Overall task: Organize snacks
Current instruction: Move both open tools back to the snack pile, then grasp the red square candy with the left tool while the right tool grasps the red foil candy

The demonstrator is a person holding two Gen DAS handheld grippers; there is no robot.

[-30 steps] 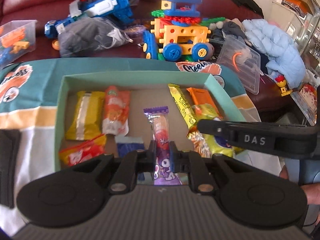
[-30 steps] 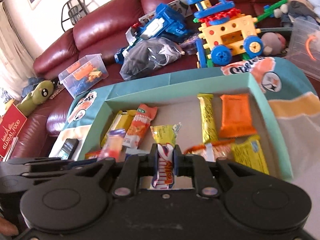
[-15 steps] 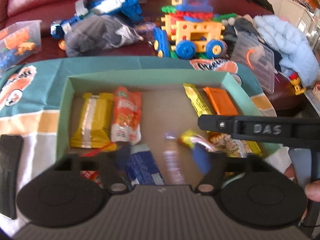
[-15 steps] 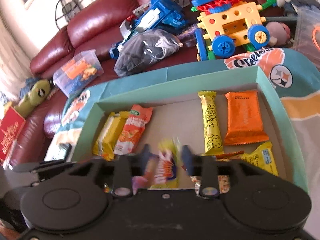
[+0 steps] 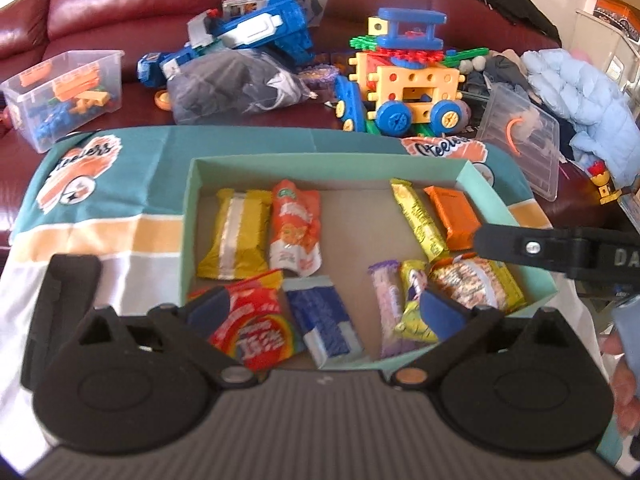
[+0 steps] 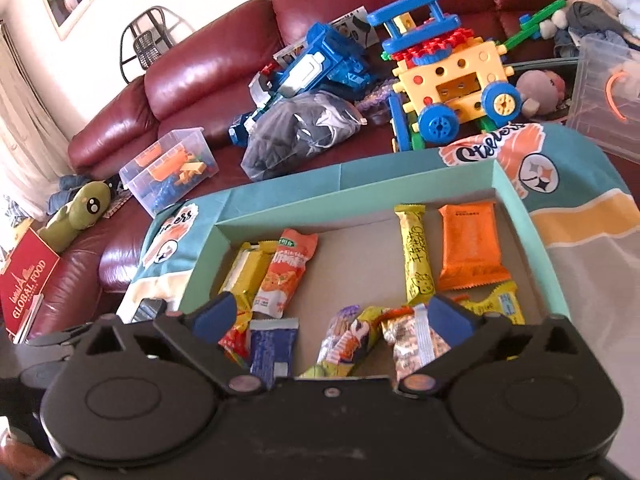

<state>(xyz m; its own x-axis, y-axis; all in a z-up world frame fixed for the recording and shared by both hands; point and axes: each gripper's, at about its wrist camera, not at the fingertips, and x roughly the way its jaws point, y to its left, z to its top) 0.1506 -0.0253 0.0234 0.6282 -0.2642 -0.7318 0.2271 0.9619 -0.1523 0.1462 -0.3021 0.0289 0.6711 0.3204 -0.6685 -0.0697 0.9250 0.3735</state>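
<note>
A mint-green box (image 5: 328,164) holds several snack packs. In the left wrist view I see a yellow pack (image 5: 234,236), an orange-white pack (image 5: 296,232), a red pack (image 5: 256,328), a blue pack (image 5: 324,320), a purple bar (image 5: 386,312), a yellow bar (image 5: 418,220) and an orange pack (image 5: 452,216). My left gripper (image 5: 320,308) is open and empty over the box's near edge. My right gripper (image 6: 332,316) is open and empty above the same box (image 6: 360,204). A purple bar (image 6: 340,332) and a yellow-orange pack (image 6: 360,340) lie between its fingers.
The box sits on a teal, orange and white cloth (image 5: 108,200). Behind it a red sofa carries toy vehicles (image 5: 404,80), a dark bag (image 5: 236,84) and clear bins (image 5: 64,96). A black phone (image 5: 60,280) lies left of the box. The right gripper's body (image 5: 560,252) crosses the right side.
Both grippers have opened. The left one let go of the purple bar and the right one let go of its yellow-orange pack; both packs now lie in the box.
</note>
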